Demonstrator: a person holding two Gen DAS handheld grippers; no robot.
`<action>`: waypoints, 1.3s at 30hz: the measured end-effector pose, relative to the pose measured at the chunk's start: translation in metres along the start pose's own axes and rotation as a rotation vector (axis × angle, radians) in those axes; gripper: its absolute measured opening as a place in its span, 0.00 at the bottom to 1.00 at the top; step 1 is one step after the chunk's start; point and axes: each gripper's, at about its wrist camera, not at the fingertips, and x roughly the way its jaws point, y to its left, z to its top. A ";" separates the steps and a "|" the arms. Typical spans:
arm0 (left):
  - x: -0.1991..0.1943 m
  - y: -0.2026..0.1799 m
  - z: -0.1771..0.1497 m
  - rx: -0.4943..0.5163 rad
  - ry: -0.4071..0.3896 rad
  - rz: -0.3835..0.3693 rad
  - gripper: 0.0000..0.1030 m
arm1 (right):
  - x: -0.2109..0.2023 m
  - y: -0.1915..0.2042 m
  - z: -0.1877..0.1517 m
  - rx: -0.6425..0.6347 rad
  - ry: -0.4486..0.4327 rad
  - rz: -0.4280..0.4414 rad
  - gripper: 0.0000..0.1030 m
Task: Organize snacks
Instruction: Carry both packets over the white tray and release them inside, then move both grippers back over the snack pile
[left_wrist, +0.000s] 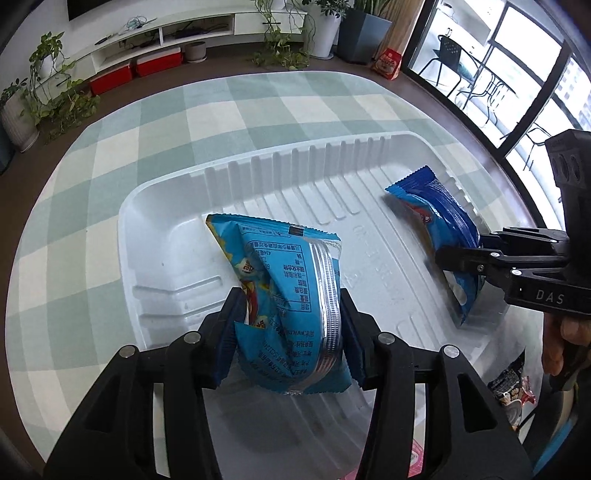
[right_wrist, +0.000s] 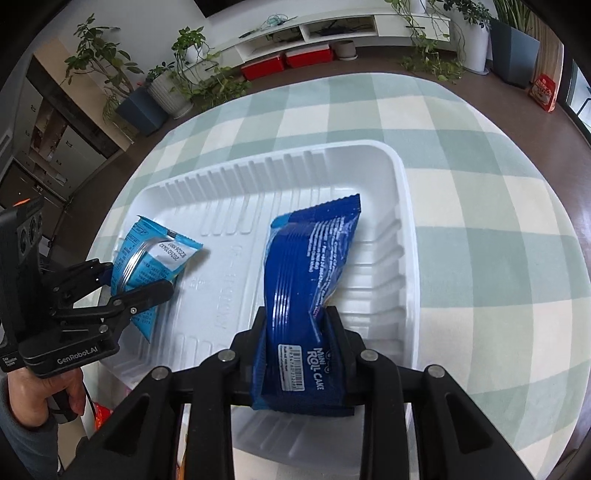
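Two snack packets (left_wrist: 291, 295) (right_wrist: 314, 280), two tongs (left_wrist: 291, 332) (right_wrist: 295, 343)

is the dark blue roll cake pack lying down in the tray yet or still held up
Held up. The right gripper is shut on the dark blue roll cake pack, which stands tilted over the white tray; whether its far end touches the floor, cannot tell.
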 end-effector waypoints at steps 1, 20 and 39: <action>0.000 0.000 0.000 0.004 -0.001 0.003 0.49 | 0.000 0.000 0.000 0.001 -0.002 0.000 0.32; -0.164 0.007 -0.045 0.028 -0.396 0.034 1.00 | -0.130 -0.027 -0.010 0.086 -0.259 0.057 0.71; -0.235 -0.097 -0.296 0.059 -0.296 0.011 1.00 | -0.210 0.030 -0.251 0.038 -0.412 0.190 0.89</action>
